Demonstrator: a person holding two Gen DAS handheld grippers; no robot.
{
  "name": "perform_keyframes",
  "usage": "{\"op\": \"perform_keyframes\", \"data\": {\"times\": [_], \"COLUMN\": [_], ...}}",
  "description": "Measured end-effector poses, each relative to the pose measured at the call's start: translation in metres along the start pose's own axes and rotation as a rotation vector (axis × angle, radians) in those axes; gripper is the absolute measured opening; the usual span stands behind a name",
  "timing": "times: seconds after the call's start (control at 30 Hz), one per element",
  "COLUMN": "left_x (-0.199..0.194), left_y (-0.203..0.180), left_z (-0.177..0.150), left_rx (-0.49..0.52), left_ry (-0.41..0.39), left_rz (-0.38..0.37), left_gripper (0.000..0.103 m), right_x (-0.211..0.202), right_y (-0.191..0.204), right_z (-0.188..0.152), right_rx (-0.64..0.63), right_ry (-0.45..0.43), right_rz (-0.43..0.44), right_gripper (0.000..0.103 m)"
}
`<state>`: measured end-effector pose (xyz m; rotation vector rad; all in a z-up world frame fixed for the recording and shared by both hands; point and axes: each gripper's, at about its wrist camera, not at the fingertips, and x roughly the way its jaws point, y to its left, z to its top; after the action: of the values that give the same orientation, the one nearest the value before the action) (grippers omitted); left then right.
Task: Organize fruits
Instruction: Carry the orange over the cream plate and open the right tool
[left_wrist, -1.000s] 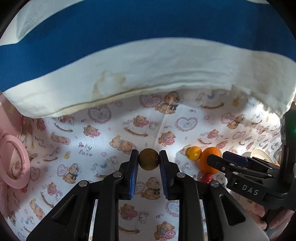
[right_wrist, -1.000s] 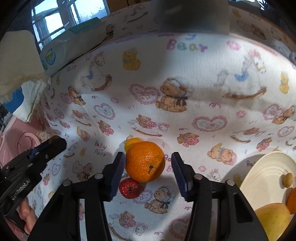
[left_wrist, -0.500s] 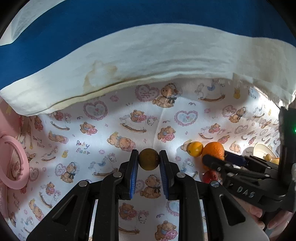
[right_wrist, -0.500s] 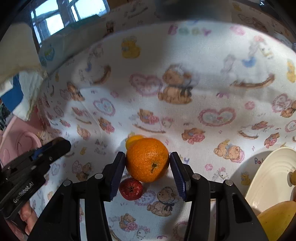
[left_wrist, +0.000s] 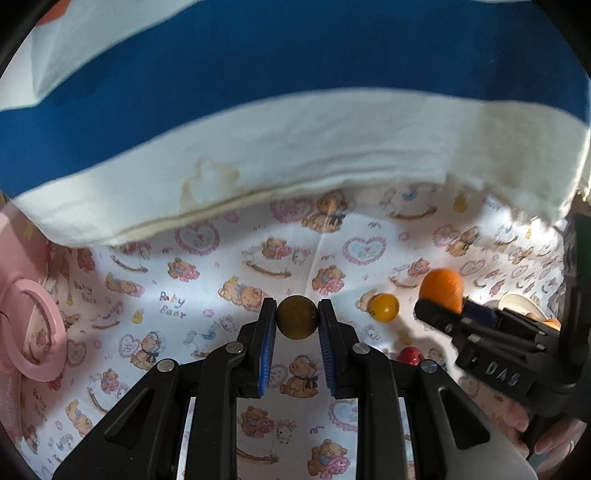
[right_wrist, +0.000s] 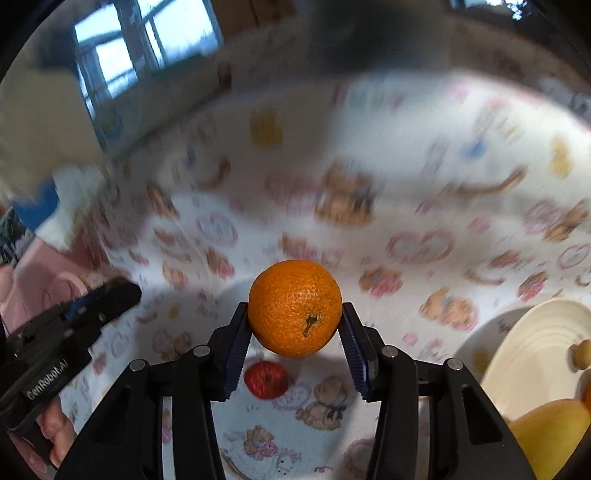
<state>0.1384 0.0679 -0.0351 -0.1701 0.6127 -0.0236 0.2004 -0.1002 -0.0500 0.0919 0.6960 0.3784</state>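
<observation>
Orange (right_wrist: 294, 308) hung clear of the printed sheet (right_wrist: 406, 229), right tool (right_wrist: 294, 328) pinching its widest girth; firm, pebbled rind, moderately heavy, grips well. Left tool (left_wrist: 297, 317) pinched a small brown fruit (left_wrist: 297, 317). Cream plate (right_wrist: 532, 343) at right held a yellow fruit (right_wrist: 550, 432) and others.

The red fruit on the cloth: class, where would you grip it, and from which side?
Grip the red fruit across its widest middle, coming from above with a pad on either side. It is small, round and lies low on the cloth; its dimple faces up, so the flanks give the pads the surest hold. The right gripper is shut on the orange.
</observation>
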Motion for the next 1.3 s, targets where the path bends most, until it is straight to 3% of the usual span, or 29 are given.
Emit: {"op": "perform_keyframes", "data": {"times": [0.13,0.3,0.47,0.63,0.93,1.3], "left_x": [-0.016,-0.038,-0.059,-0.076,-0.091,-0.095], "left_y": [-0.002,-0.005,-0.012,-0.024,-0.041,-0.081], "left_z": [0.004,0.008,0.011,0.011,0.006,-0.009], "left_rx": [0.015,0.025,0.045,0.076,0.098,0.186], "left_ry": [-0.05,-0.112,-0.172,-0.223,-0.262,-0.278], "left_rz": [-0.004,-0.014,-0.037,-0.066,-0.106,-0.106], "left_gripper": [0.022,0.022,0.021,0.022,0.021,0.021], "right_x": [-0.015,-0.029,-0.051,-0.101,-0.175,-0.219], "right_y": [-0.006,-0.002,-0.007,-0.009,-0.035,-0.089], "right_z": [0.002,0.009,0.017,0.025,-0.011,-0.053], "right_rx": [0.046,0.026,0.076,0.061,-0.106,-0.073], "right_ry": [-0.094,-0.11,-0.108,-0.188,-0.29,-0.364], "right_rz": [0.014,-0.042,0.042,0.053,-0.099,-0.178], "right_gripper": [0.049,0.049,0.049,0.049,0.049,0.049]}}
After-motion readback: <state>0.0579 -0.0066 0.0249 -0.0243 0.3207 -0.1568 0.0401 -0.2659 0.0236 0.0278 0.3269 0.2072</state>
